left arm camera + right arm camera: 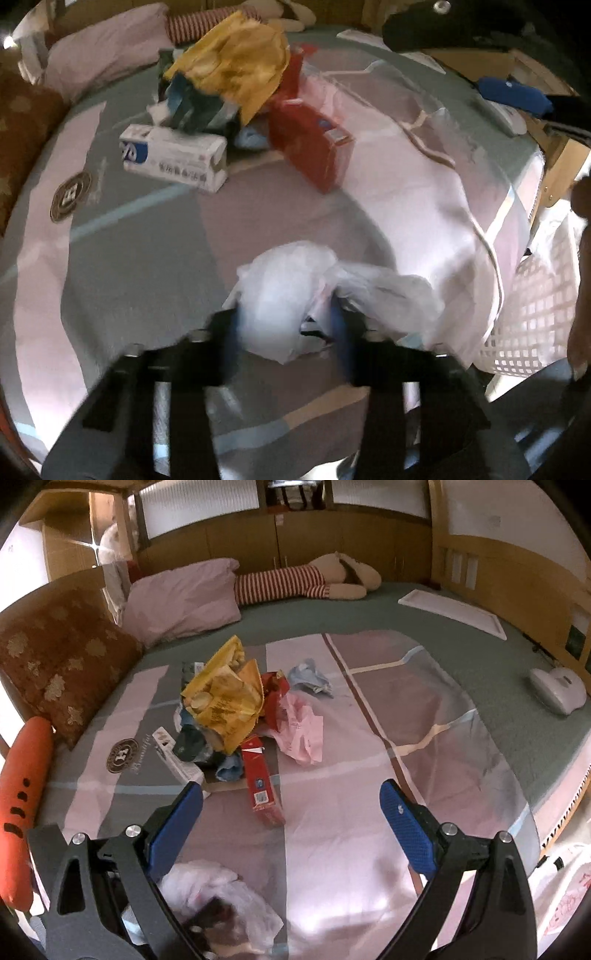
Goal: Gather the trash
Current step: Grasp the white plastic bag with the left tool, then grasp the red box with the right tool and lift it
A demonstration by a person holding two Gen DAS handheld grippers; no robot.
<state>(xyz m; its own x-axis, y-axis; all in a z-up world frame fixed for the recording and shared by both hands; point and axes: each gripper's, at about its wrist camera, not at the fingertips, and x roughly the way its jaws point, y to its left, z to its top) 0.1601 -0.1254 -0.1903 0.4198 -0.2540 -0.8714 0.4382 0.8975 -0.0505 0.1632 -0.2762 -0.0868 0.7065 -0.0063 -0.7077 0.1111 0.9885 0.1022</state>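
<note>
My left gripper (286,325) is shut on a crumpled white plastic bag (295,291) and holds it over the bed's near part; the bag also shows low in the right wrist view (221,904). A trash pile lies further up the bed: a yellow snack bag (236,62) (225,694), a white box (173,157), a red box (314,147) (260,779), a pink plastic bag (299,727) and a pale blue wrapper (310,675). My right gripper (291,808) is open and empty, above the sheet in front of the pile.
A white lattice basket (535,314) stands off the bed's right edge. Pillows (184,594), a brown cushion (62,657), an orange bolster (22,794), a striped plush toy (295,579), a white handheld appliance (557,688) and a flat white panel (454,611) lie around the bed.
</note>
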